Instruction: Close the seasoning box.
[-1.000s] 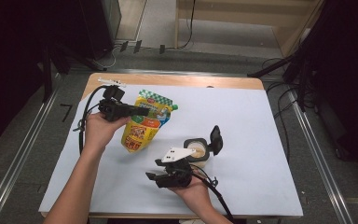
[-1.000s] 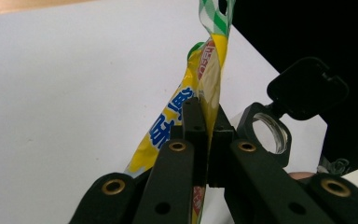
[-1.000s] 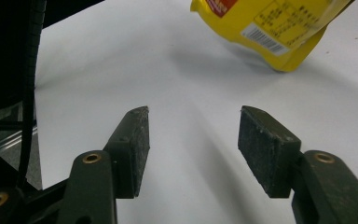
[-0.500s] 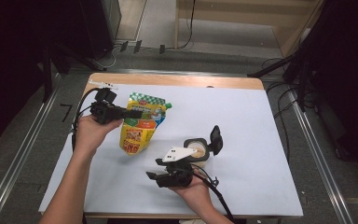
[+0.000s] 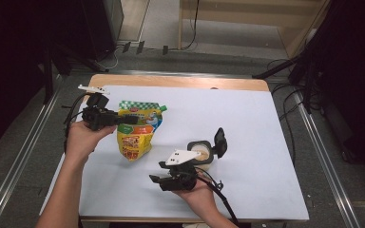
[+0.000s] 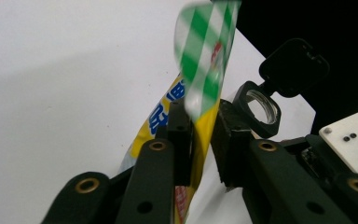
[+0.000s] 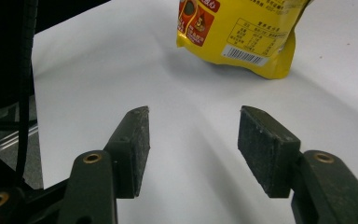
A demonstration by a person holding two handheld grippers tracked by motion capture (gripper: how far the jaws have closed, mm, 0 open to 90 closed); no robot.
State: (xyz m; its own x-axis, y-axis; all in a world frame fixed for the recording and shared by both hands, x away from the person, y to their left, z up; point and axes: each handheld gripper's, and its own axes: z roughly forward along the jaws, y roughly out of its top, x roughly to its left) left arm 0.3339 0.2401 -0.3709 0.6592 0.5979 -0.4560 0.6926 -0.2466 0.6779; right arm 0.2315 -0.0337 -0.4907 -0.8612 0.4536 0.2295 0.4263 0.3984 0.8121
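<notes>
- The yellow snack pouch (image 5: 137,134) lies on the white table sheet (image 5: 266,142), near the left side. Its green checked top (image 6: 207,56) points to the far edge.
- It looks soft, light and crinkly. It will likely bend and slip, so I would hold it by the flat sealed top and not squeeze its puffy middle.
- The left gripper (image 6: 200,135) has the pouch's top edge between its jaws. The jaws have just been opening. One pad still seems to touch the pouch and the other stands a little off, so I think the pinch is let go.
- The right gripper (image 7: 193,140) is near the front edge, with its jaws spread and only bare sheet between them.
- A small round container (image 5: 200,153) with a black flip lid (image 5: 220,141) standing open sits just beside the right hand (image 5: 197,192). It is apart from the pouch.
</notes>
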